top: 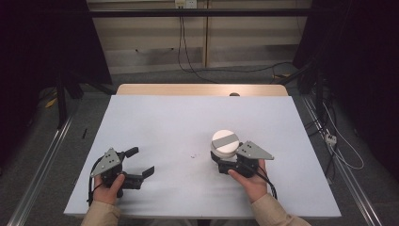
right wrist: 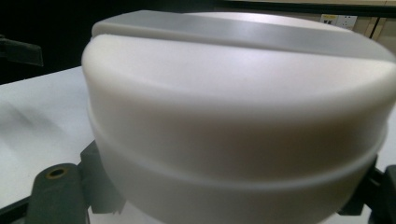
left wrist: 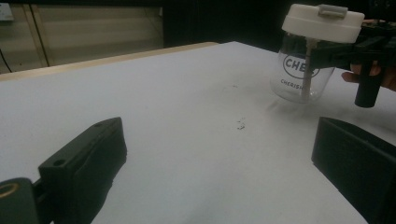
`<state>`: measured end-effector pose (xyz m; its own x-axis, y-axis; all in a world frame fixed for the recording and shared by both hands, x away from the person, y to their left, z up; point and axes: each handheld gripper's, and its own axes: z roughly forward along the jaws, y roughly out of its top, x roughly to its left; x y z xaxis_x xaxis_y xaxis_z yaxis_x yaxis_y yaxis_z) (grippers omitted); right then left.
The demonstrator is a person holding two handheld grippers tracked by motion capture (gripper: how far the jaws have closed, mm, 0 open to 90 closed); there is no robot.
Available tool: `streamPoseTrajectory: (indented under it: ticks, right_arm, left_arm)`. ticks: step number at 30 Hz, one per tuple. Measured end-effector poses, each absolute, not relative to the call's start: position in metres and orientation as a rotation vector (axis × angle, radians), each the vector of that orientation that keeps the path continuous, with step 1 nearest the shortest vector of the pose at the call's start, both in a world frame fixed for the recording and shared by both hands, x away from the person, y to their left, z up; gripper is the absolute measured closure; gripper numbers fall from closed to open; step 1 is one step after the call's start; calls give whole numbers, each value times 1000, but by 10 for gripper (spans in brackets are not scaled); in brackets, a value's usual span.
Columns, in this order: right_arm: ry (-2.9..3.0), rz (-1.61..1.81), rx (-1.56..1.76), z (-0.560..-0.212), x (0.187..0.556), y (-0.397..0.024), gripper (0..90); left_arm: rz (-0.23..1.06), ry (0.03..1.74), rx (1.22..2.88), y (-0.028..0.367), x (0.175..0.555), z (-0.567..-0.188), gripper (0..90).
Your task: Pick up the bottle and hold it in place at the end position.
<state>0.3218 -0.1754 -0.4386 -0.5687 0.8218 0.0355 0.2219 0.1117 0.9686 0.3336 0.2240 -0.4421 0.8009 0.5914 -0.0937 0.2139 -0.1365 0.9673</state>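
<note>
A clear glass jar (left wrist: 299, 77) with dark print and a white lid (top: 224, 142) with a grey bar across its top stands right of the middle of the white table (top: 179, 117). My right gripper (top: 222, 161) is shut on the jar just under the lid, coming from the near side. In the right gripper view the lid (right wrist: 233, 107) looms close, with the black fingers (right wrist: 95, 179) at either side below it. At the near left my left gripper (top: 142, 161) stands open with nothing between its fingers (left wrist: 88, 156) and points toward the jar.
A small dark speck (top: 192, 156) marks the sheet between the two grippers. The wooden table edge (top: 202, 89) shows at the far side. Cables (top: 339, 141) lie on the floor to the right, and metal rails run along both sides.
</note>
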Motion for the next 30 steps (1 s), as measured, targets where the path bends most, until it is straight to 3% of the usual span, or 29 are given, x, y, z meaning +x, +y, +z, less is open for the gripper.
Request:
streamPoseTrajectory:
  ticks: [30]
  right_arm:
    - [1876,1478,1018,-435,345,-164,183]
  left_arm:
    - [363,635,1711,226,335,-443,28]
